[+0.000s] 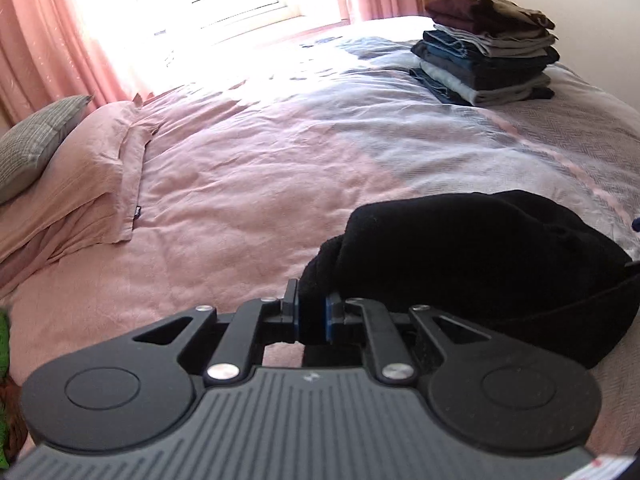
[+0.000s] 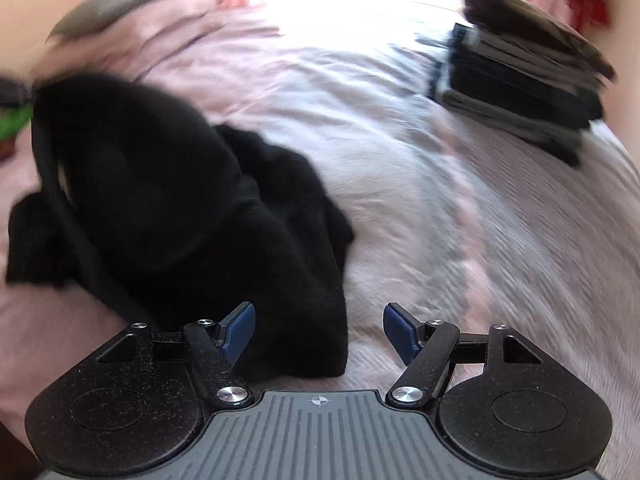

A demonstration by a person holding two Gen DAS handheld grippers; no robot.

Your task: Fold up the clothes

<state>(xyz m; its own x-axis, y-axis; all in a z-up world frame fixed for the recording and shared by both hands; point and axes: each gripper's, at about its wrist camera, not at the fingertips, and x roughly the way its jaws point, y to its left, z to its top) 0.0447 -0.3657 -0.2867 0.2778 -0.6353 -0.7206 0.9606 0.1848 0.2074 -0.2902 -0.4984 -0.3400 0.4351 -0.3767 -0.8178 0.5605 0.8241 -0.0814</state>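
A black garment [image 1: 480, 264] lies bunched on the pink bed cover [image 1: 224, 184] at the near right. My left gripper [image 1: 312, 316] is shut on a fold at the garment's left edge, the blue pads pressing the cloth from both sides. In the right wrist view the same black garment [image 2: 168, 200] spreads across the left half of the blurred picture. My right gripper [image 2: 319, 330] stands open just above it, with the garment's lower corner lying between the blue fingertips [image 2: 240, 328] and the pads apart from the cloth.
A stack of folded clothes [image 1: 488, 52] sits at the far right of the bed, also seen as a folded stack [image 2: 524, 76]. A pink pillow [image 1: 80, 176] and a grey pillow [image 1: 36, 140] lie at the left. Pink curtains [image 1: 60, 32] frame a bright window.
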